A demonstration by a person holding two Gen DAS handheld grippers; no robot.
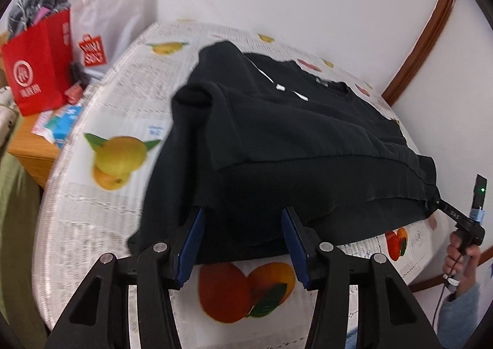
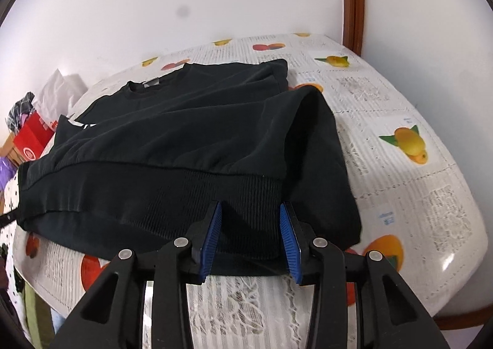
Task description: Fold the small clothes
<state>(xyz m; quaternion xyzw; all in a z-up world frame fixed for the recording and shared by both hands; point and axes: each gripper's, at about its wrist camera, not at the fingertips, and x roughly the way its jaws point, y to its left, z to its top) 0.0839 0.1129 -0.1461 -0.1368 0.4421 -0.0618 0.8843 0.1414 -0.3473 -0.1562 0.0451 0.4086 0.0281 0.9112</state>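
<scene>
A black sweatshirt point(image 1: 292, 139) lies on the fruit-print tablecloth point(image 1: 123, 108) with both sleeves folded in over its body; its collar is at the far side. It also shows in the right wrist view point(image 2: 172, 145). My left gripper point(image 1: 243, 216) is open, its blue pads either side of the ribbed hem near the left corner. My right gripper point(image 2: 250, 210) is open around the ribbed hem near the right corner. The right gripper also shows in the left wrist view point(image 1: 437, 202), at the hem's right corner.
A red paper bag point(image 1: 40, 65) and a white shopping bag point(image 1: 104, 31) stand on a wooden stand left of the table. A white wall and a brown door frame point(image 1: 425, 40) are behind. The table edge point(image 2: 462, 302) curves away at the near right.
</scene>
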